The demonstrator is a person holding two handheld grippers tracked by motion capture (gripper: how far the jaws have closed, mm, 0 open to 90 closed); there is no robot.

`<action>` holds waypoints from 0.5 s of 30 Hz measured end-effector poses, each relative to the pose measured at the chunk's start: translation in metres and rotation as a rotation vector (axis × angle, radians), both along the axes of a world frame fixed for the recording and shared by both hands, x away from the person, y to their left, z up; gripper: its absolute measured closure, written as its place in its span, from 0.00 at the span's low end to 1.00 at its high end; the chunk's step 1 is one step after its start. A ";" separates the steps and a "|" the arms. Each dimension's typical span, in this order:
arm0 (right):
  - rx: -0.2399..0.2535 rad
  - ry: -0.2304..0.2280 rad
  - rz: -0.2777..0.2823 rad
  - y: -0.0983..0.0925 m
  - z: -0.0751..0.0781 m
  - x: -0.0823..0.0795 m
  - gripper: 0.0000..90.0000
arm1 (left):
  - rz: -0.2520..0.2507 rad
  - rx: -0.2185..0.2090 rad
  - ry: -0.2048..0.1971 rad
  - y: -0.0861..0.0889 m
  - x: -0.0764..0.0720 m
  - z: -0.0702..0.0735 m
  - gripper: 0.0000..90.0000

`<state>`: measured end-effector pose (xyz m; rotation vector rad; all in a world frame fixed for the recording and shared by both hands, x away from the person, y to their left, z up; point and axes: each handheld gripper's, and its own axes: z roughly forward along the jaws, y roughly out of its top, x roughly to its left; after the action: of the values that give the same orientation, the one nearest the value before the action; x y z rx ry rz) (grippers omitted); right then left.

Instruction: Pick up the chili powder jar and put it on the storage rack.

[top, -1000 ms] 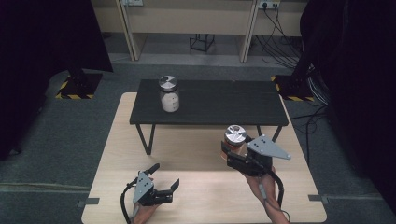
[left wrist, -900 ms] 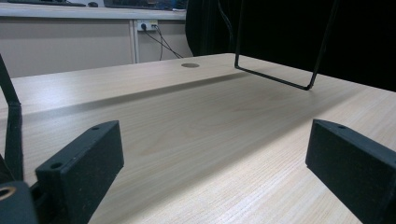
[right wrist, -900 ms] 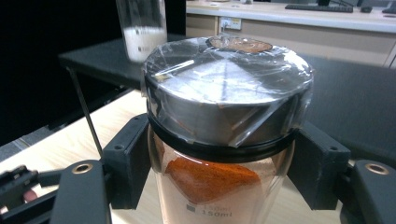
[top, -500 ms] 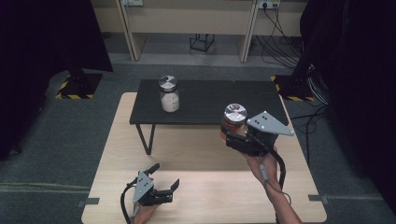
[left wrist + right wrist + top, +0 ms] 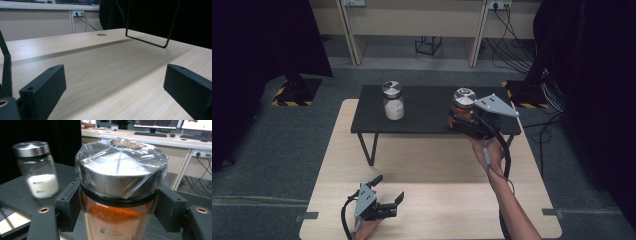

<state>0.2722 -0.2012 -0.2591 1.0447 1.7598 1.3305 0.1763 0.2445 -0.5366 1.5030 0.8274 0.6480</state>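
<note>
One glass jar [image 5: 120, 195], orange powder inside, film-wrapped steel lid

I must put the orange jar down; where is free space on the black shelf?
Free: the black shelf between the white jar and the orange jar in the right gripper. Crowded: its left part, around the white jar.

Two jars around the shelf

On the shelf [image 5: 427, 117], one jar [image 5: 392, 100] stands at its left; the other jar [image 5: 463, 102], held in the right claw [image 5: 460, 119], is over its right end.
</note>
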 end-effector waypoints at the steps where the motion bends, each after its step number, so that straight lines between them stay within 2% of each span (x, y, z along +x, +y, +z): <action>1: 0.001 0.001 -0.004 0.001 0.000 0.002 0.34 | 0.000 0.000 0.000 0.000 0.000 0.000 0.04; 15: -0.007 0.009 -0.070 0.026 -0.007 0.034 0.34 | -0.002 -0.001 -0.001 0.000 0.000 0.000 0.04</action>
<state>0.3058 -0.1751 -0.2656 1.0995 1.7174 1.2780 0.1763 0.2446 -0.5369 1.5020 0.8252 0.6471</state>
